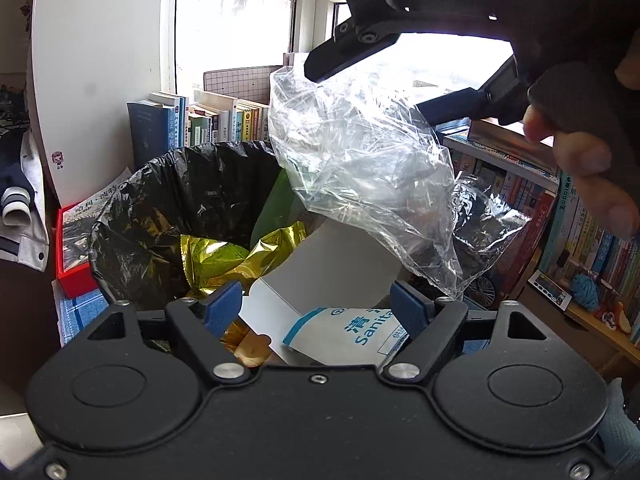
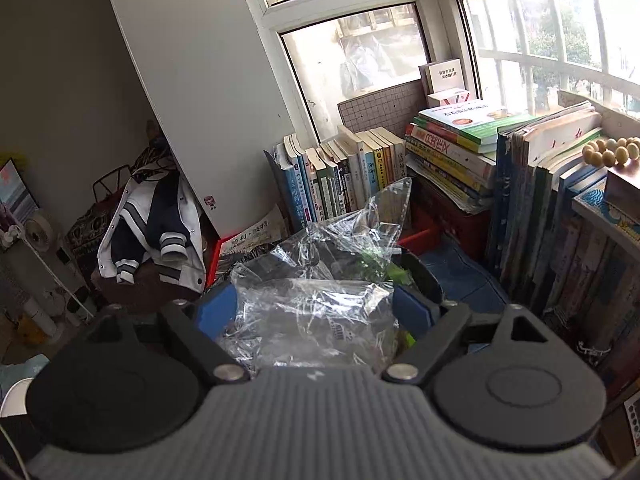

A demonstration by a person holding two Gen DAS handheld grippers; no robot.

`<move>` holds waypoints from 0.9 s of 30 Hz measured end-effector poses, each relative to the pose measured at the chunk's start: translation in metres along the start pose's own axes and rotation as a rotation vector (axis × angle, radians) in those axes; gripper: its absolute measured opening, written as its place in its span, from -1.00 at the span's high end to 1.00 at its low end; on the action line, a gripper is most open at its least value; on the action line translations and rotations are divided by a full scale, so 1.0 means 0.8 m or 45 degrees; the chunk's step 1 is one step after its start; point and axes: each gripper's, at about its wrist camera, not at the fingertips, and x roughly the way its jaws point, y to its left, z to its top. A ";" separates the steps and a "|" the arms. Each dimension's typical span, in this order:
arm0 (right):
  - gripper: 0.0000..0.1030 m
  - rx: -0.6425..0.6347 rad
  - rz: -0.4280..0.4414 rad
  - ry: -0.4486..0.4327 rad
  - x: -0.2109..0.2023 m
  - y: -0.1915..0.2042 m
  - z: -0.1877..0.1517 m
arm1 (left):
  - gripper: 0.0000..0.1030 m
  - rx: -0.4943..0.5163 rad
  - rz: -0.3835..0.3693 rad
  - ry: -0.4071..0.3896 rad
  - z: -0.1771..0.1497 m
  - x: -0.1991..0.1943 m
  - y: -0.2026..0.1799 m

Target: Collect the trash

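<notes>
Sachet [image 1: 352, 330] and gold wrapper [image 1: 240, 252]: left view only.

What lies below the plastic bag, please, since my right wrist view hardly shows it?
Observer: A bin with a black liner; the bag hangs over its open mouth.
Operator: Is anything in the bin?
Observer: Yes: a gold wrapper, a white card and a sachet.
Operator: Does the right gripper pinch the bag?
Observer: In the left wrist view, the right gripper has its fingers wide apart above the bag; whether the bag clings to one of them, I cannot tell.
</notes>
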 end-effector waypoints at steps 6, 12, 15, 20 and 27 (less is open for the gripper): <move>-0.80 0.026 -0.012 0.014 0.000 -0.006 -0.003 | -0.60 -0.014 0.021 -0.006 0.001 -0.002 0.005; -0.80 0.019 -0.026 -0.014 -0.010 -0.005 -0.005 | -0.65 -0.037 0.034 -0.013 0.002 -0.006 0.010; -0.80 0.005 -0.065 -0.050 -0.020 -0.006 -0.009 | -0.68 -0.046 0.036 -0.013 0.002 -0.008 0.010; -0.80 0.017 -0.096 -0.065 -0.043 -0.016 -0.022 | -0.69 -0.047 0.008 -0.021 0.003 -0.012 0.010; -0.80 -0.047 -0.150 -0.046 -0.063 -0.016 -0.042 | -0.79 -0.045 0.025 -0.050 0.006 -0.020 0.007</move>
